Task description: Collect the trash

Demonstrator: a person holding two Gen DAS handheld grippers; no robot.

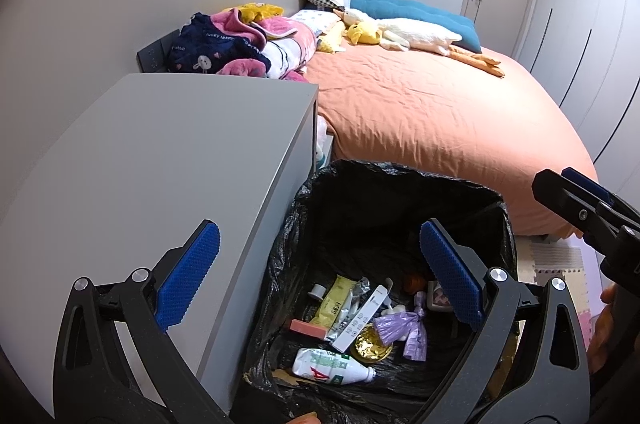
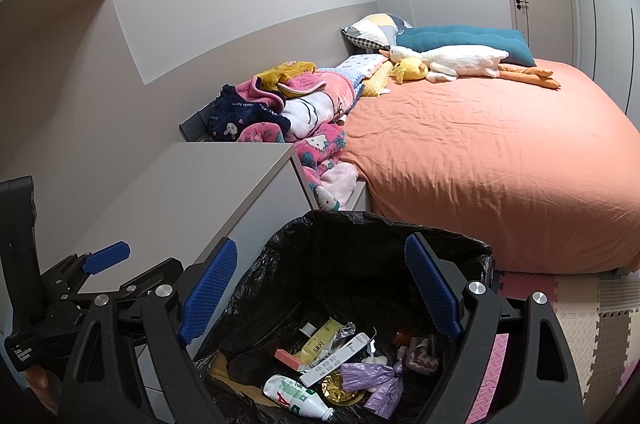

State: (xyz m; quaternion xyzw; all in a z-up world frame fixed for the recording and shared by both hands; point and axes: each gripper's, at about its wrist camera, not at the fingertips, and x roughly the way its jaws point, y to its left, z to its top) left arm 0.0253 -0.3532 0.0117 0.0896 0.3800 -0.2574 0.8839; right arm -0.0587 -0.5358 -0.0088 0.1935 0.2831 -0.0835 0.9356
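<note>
A bin lined with a black bag (image 1: 400, 171) (image 2: 380, 220) stands on the floor beside the bed. At its bottom lie a crushed white bottle (image 1: 328, 370) (image 2: 296, 398), a knotted purple bag (image 1: 400, 328) (image 2: 372, 380), a long white box (image 1: 360, 320) (image 2: 336, 358), a yellow wrapper (image 1: 334, 300) (image 2: 320, 342) and gold foil (image 1: 370, 346) (image 2: 338, 390). My left gripper (image 1: 318, 226) (image 2: 136, 262) hovers open over the bin's left side, holding nothing. Over the bin's mouth my right gripper (image 2: 320, 242) (image 1: 572, 192) is also open and holds nothing.
A grey nightstand (image 1: 160, 164) (image 2: 200, 184) touches the bin's left. Behind is a bed with an orange sheet (image 1: 440, 112) (image 2: 500, 152), a heap of pink and navy blankets (image 1: 240, 40) (image 2: 288, 108) and plush toys (image 1: 400, 28). Foam mats (image 2: 580, 324) cover the floor at the right.
</note>
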